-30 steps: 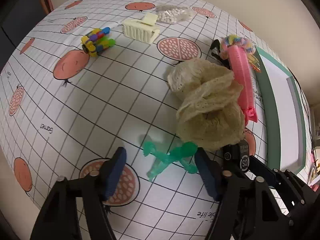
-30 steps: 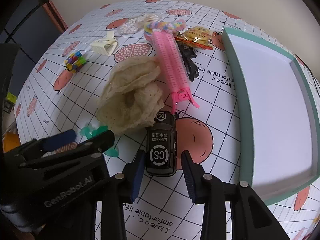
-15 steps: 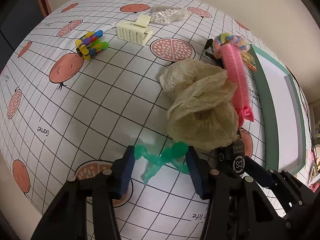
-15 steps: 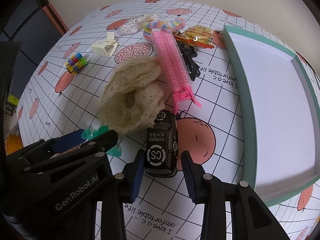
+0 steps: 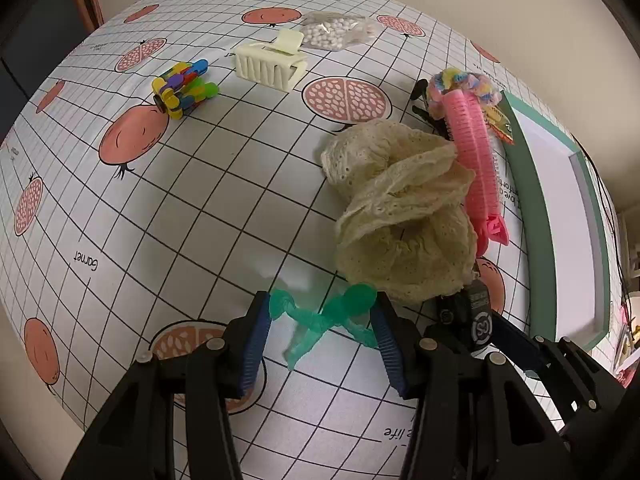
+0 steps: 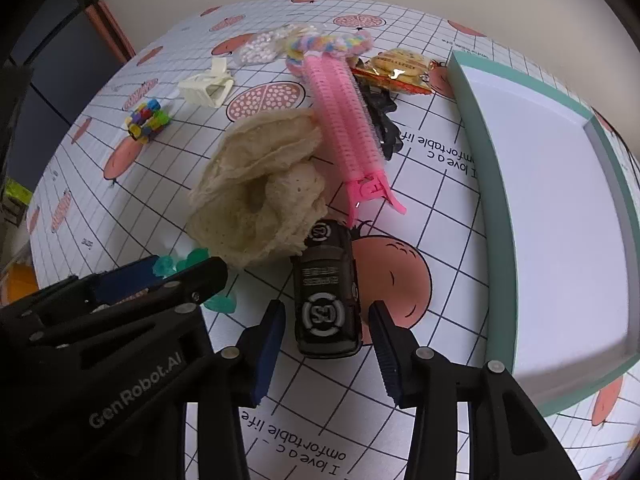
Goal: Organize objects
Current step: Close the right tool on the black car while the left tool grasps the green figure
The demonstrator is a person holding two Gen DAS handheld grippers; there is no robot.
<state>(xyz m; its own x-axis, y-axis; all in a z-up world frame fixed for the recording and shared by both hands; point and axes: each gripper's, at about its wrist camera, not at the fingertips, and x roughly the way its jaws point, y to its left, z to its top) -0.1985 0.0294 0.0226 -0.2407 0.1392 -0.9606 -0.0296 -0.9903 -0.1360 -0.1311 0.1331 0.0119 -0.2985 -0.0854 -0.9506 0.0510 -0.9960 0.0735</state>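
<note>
A translucent green toy figure (image 5: 320, 316) lies on the gridded tablecloth between the pads of my left gripper (image 5: 320, 304). The pads press against both its ends, so this gripper is shut on it. In the right wrist view a black toy car (image 6: 326, 288) marked "CS" sits between the fingers of my right gripper (image 6: 326, 312). That gripper is open, with a small gap on each side of the car. The car's front touches a crumpled cream lace cloth (image 6: 256, 200). The left gripper (image 6: 160, 272) shows at lower left, holding the green toy.
A teal-rimmed white tray (image 6: 476, 152) stands at the right. A long pink hair clip (image 6: 344, 120), a black clip (image 6: 380, 120), a pastel scrunchie (image 5: 464, 84) and a snack packet (image 6: 400, 68) lie beyond the cloth. Farther left are a cream claw clip (image 5: 268, 64), a colourful block toy (image 5: 182, 88) and a bead bag (image 5: 332, 34).
My left gripper's jaws have narrowed from a wide gap until the pads meet the green toy. The right gripper stays open around the car, barely moved.
</note>
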